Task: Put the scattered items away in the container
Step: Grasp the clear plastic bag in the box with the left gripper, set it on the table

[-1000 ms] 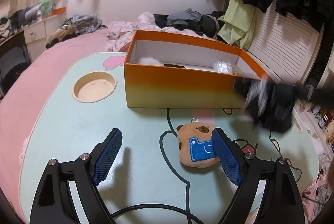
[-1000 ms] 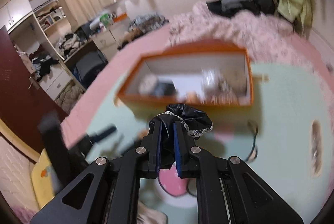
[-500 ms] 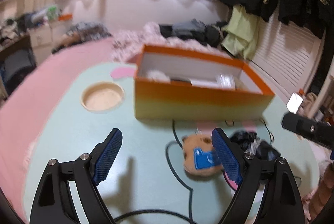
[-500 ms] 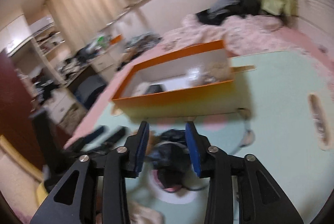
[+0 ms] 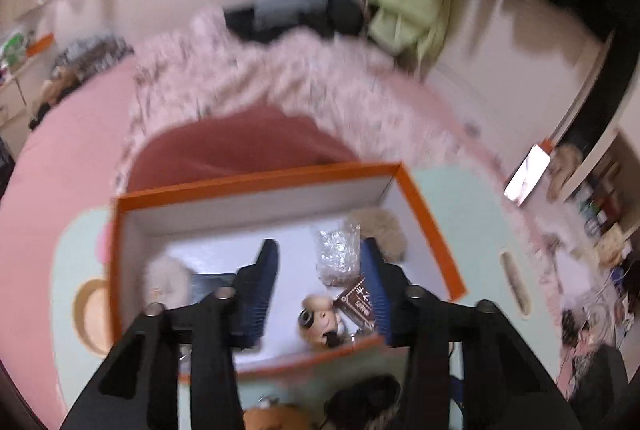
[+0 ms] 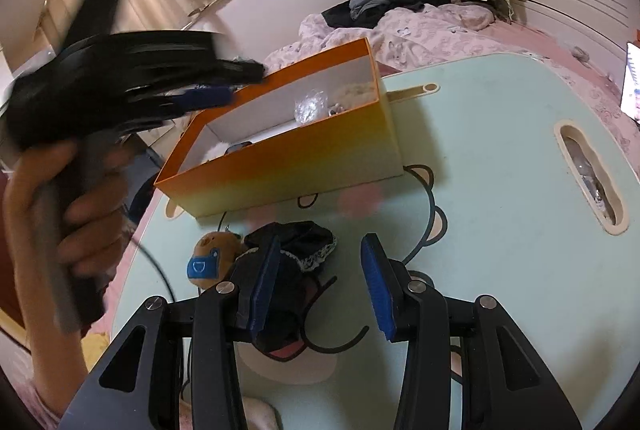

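Note:
My left gripper (image 5: 320,270) hovers over the orange box (image 5: 424,213). Its jaws are closing with nothing between them, only the box's inside behind. The box holds a clear plastic bag (image 5: 338,254), a small figurine (image 5: 320,318), a dark card (image 5: 360,298) and fluffy pieces (image 5: 166,274). My right gripper (image 6: 320,282) stands open low over the table. A black lace cloth (image 6: 298,244) lies loose under its left finger. A brown bear plush (image 6: 212,262) with a blue patch lies against the cloth, in front of the box (image 6: 288,161).
The pale green table (image 6: 480,197) has a long slot (image 6: 588,181) at the right and a round recess (image 5: 86,314) at the left. A person's hand (image 6: 52,197) holds the blurred left gripper above the box's left end. A bed with pink bedding and clothes lies behind.
The right gripper opened and let go of the black cloth, which now lies on the table by the bear. The left gripper rose forward over the box and its jaws narrowed.

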Demonstrator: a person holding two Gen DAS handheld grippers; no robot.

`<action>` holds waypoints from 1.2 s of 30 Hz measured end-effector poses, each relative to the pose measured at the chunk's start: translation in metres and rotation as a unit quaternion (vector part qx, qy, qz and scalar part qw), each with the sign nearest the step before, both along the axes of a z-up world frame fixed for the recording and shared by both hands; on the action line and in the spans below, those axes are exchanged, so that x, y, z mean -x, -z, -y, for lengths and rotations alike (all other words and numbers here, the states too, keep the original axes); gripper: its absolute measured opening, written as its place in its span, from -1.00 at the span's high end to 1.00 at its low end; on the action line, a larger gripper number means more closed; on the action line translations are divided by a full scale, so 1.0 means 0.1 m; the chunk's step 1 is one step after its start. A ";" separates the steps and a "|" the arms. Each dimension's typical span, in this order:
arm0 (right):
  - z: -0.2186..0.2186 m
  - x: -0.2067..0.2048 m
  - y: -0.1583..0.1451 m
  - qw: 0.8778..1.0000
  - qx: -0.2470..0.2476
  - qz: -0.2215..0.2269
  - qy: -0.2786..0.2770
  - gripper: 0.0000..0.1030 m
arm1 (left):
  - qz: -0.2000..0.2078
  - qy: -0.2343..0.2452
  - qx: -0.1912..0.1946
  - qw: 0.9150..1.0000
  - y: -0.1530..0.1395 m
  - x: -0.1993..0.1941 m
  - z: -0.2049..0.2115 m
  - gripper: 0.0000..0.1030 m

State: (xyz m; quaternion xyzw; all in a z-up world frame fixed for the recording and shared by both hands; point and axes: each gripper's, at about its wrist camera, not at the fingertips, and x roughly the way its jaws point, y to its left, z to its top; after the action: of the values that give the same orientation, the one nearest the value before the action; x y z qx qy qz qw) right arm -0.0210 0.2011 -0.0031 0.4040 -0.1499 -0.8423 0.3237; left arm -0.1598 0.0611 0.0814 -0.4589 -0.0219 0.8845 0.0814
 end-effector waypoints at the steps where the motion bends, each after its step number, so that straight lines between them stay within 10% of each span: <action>1: -0.02 -0.01 0.01 1.000 0.001 0.000 0.000 0.16 | 0.014 0.000 0.004 1.000 0.08 0.06 -0.04 0.29; 17: -0.03 -0.08 0.06 1.000 0.003 0.015 -0.010 0.16 | 0.038 -0.005 -0.012 0.999 0.34 0.31 -0.09 0.41; 27: 0.01 -0.11 0.06 1.000 -0.002 0.016 -0.012 0.16 | -0.064 0.004 -0.057 0.996 -0.32 -0.60 0.44 0.41; 36: 0.04 -0.13 0.03 1.000 -0.007 0.013 -0.007 0.16 | -0.039 -0.030 -0.056 0.997 0.22 -1.30 0.83 0.41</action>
State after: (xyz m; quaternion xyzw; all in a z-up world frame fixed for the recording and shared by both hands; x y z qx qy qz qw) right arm -0.0075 0.1974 -0.0060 0.4179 -0.1451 -0.8358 0.3252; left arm -0.0301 -0.0223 0.0595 -0.4181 -0.0819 0.9010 0.0811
